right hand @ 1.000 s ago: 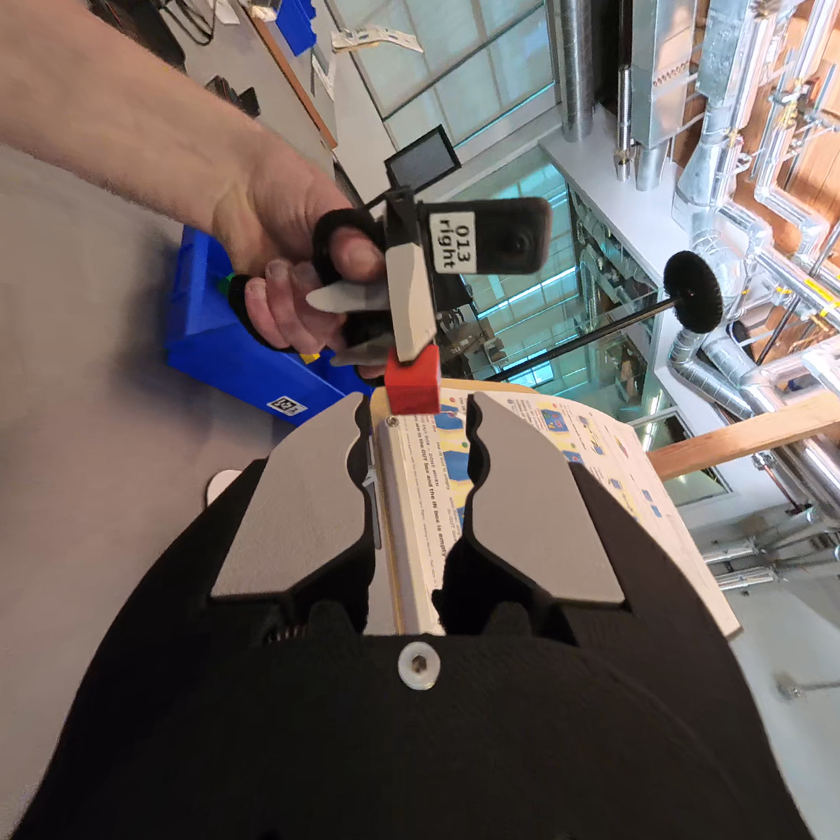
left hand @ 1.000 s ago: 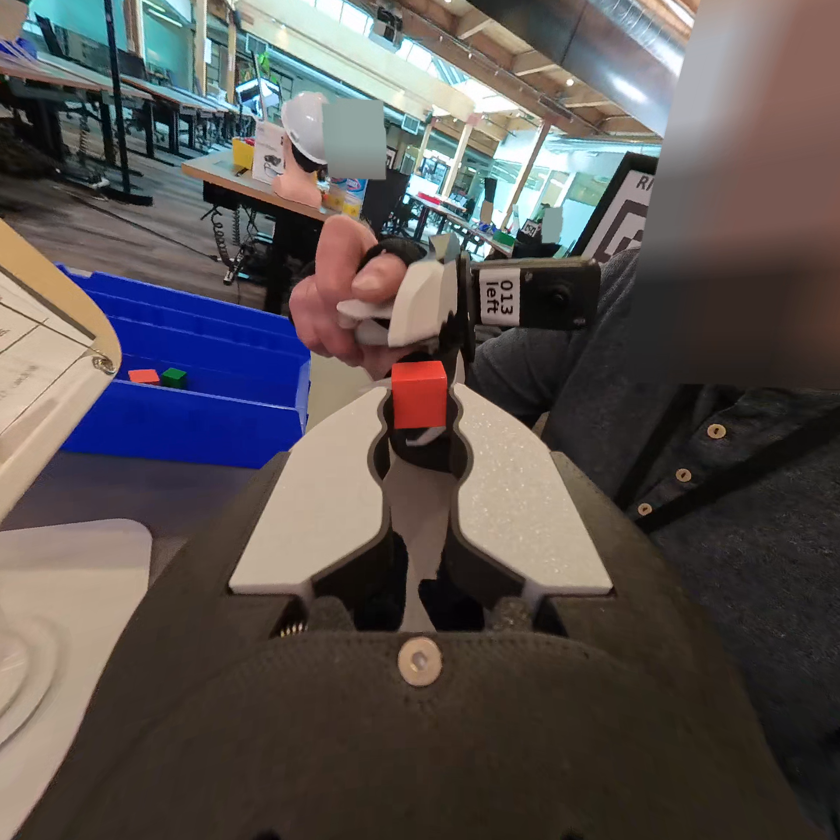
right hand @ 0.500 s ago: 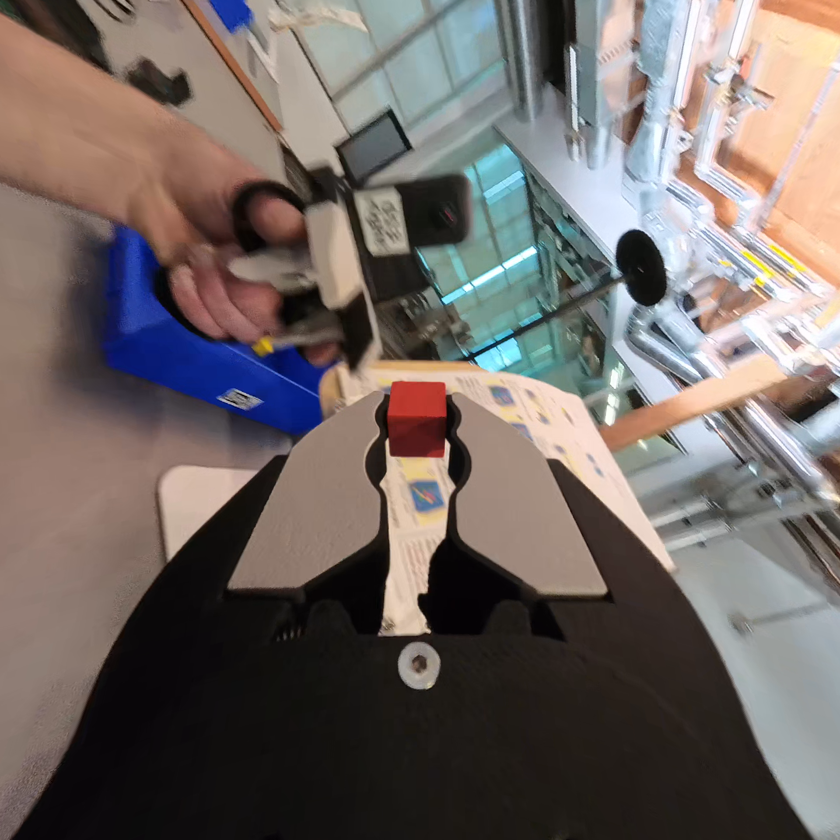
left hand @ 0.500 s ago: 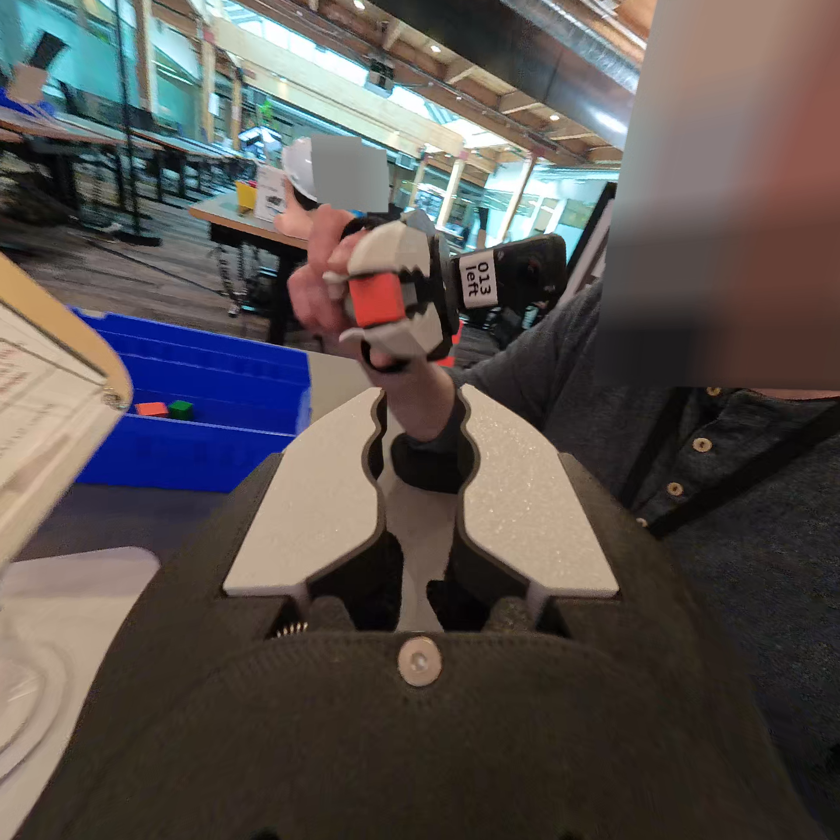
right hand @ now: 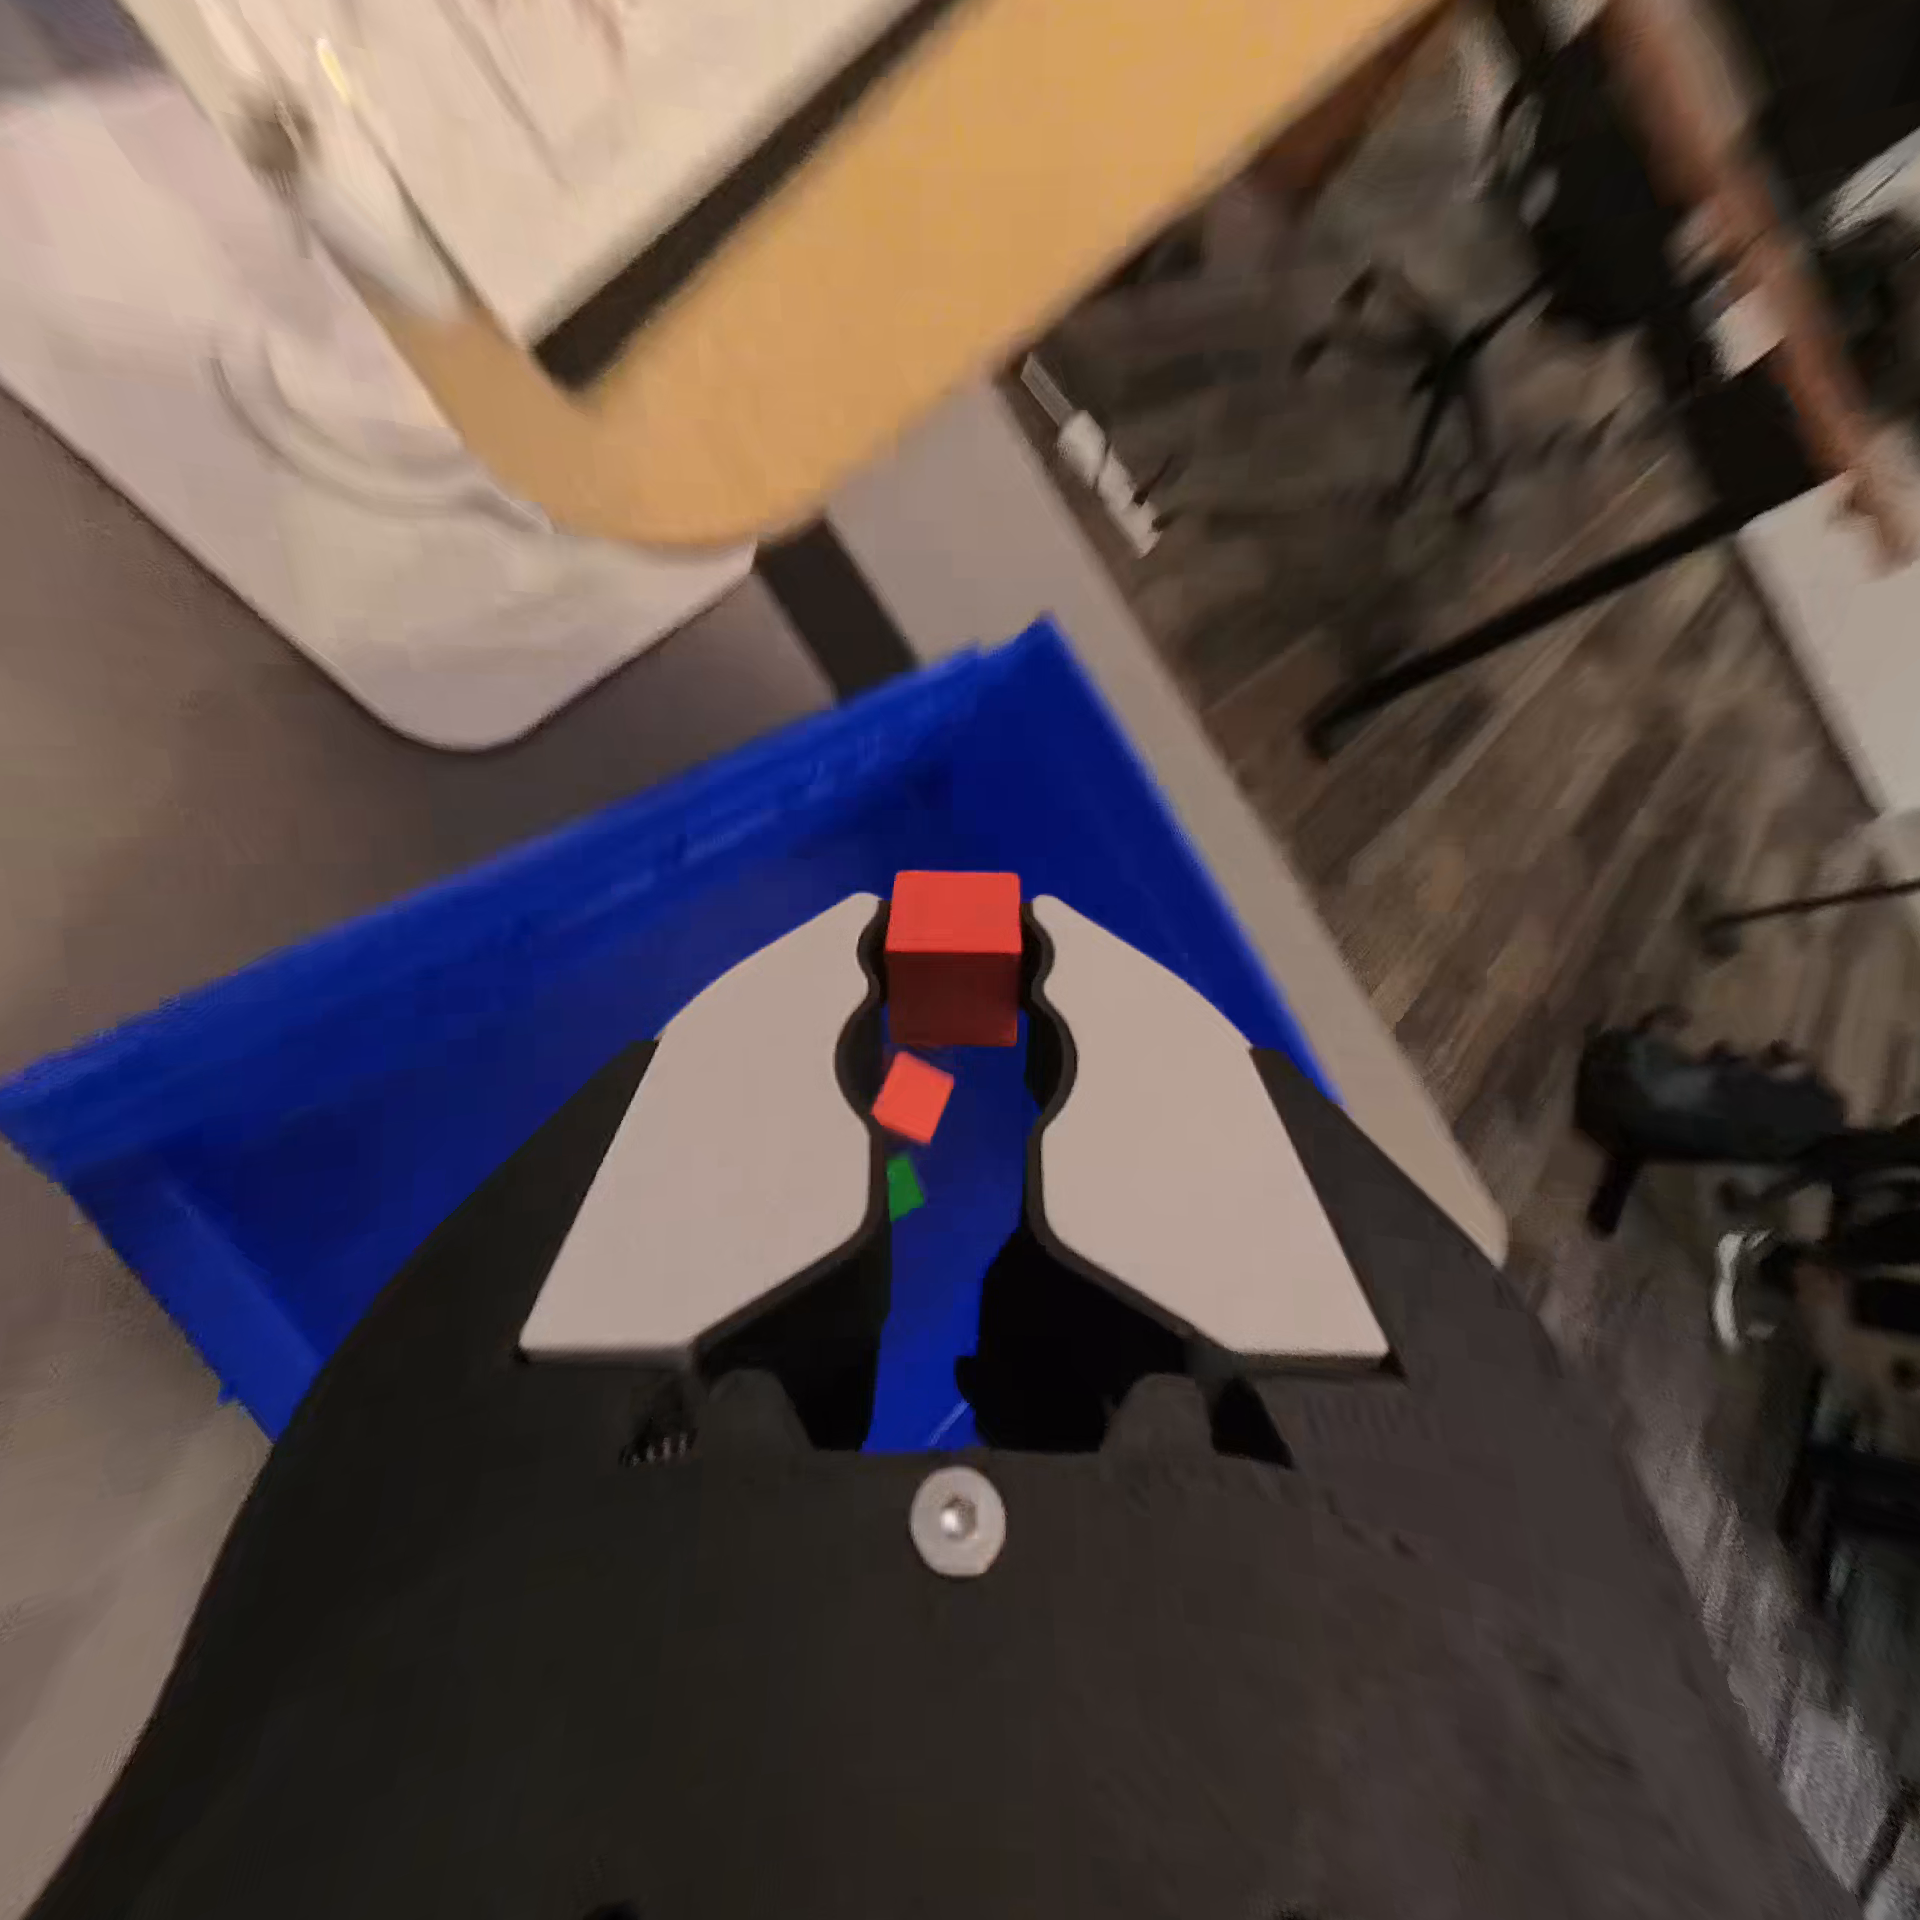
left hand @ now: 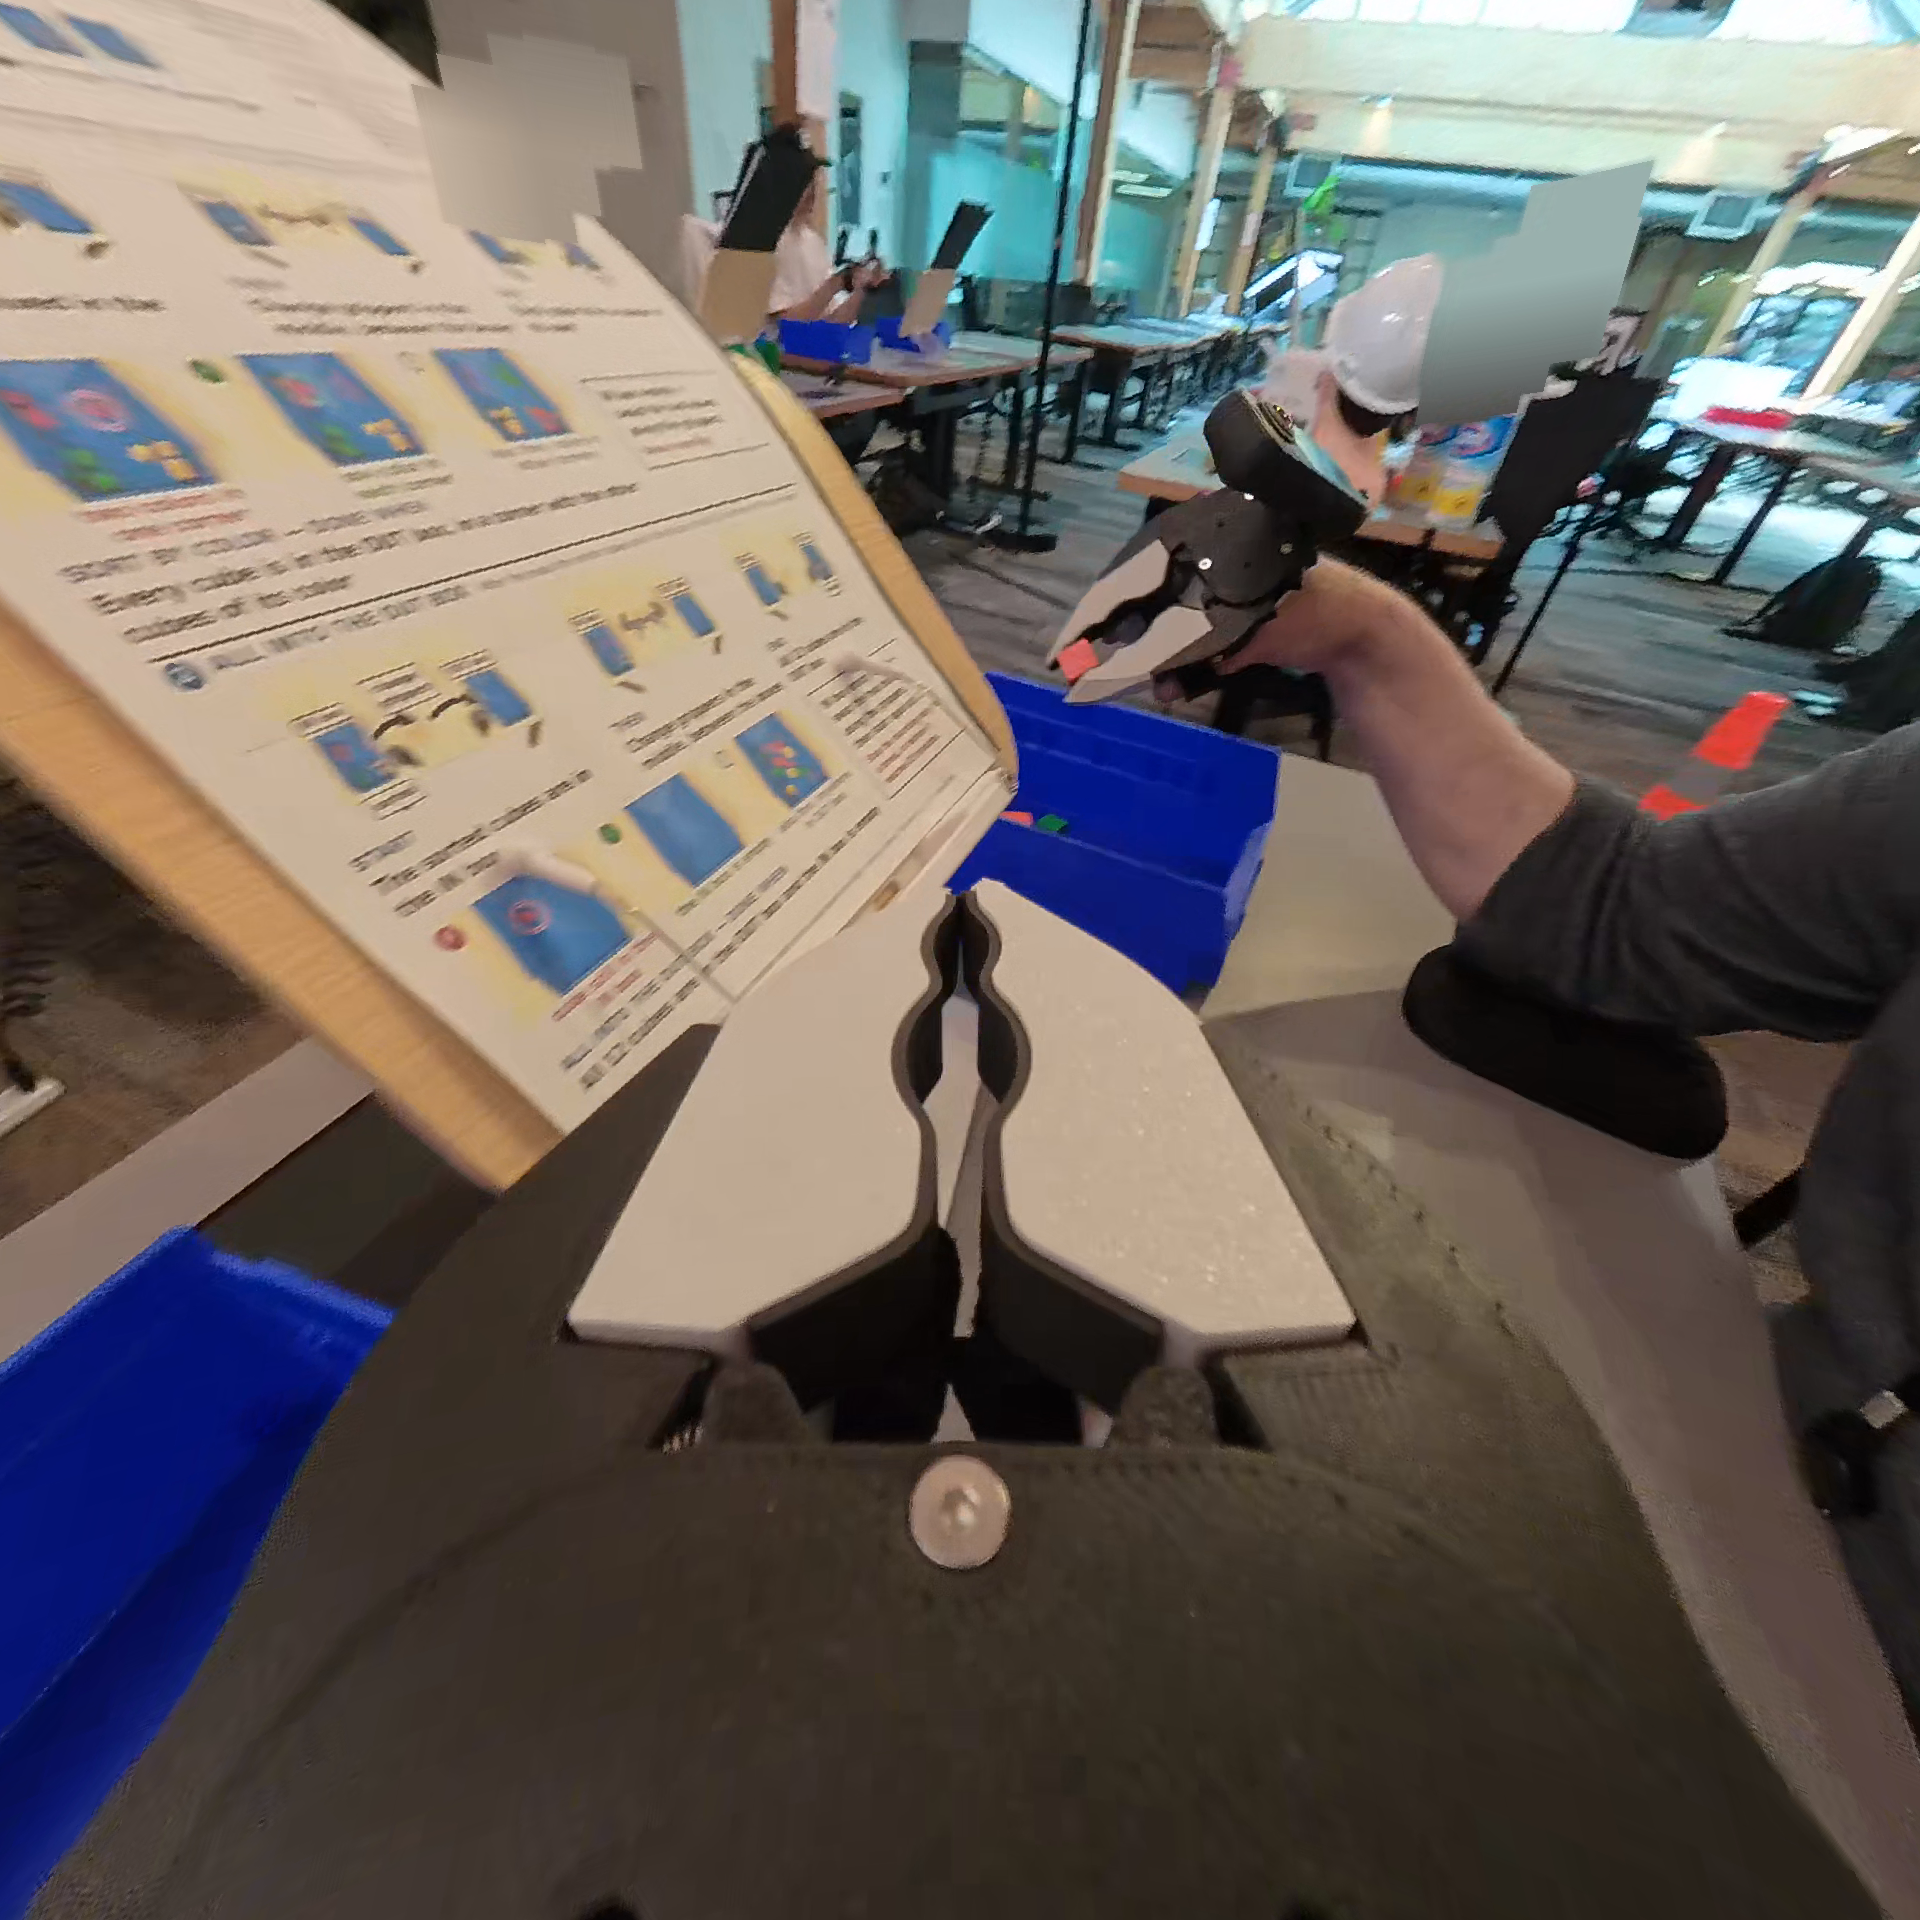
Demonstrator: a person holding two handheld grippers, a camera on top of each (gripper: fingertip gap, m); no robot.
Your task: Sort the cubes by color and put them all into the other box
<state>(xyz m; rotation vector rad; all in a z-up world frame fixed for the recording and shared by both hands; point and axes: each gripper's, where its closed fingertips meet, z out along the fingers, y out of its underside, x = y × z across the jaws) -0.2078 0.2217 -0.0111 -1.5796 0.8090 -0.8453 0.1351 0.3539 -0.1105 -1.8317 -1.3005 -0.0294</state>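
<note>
Claw number one, my right claw (right hand: pixel 954 940), is squeezing a red cube (right hand: pixel 952 951) between its two tips, and both fingers (right hand: pixel 1132 1049) press on the cube's sides. I am holding it up in the air over a blue box (right hand: pixel 436 997). Down on the floor of that box I can see a second red cube (right hand: pixel 912 1093) lying flat, and a green cube (right hand: pixel 902 1187) just beside it. So I think two cubes are already in the box, and the one I hold will be the third. My guess is it should go down next to the other red one, so the reds stay together. My left claw (left hand: pixel 961 914) is closed tight with nothing in it, and its tips touch each other. It points past a big paper sheet (left hand: pixel 436 582) on a tilted wooden board (left hand: pixel 249 914). Close under my left claw there is a corner of another blue box (left hand: pixel 125 1475), but I cannot see inside it, so I cannot tell how many cubes are left to move. I think the job is only partly done. The red cube is not in the box yet. It needs to be lowered and let go.
</note>
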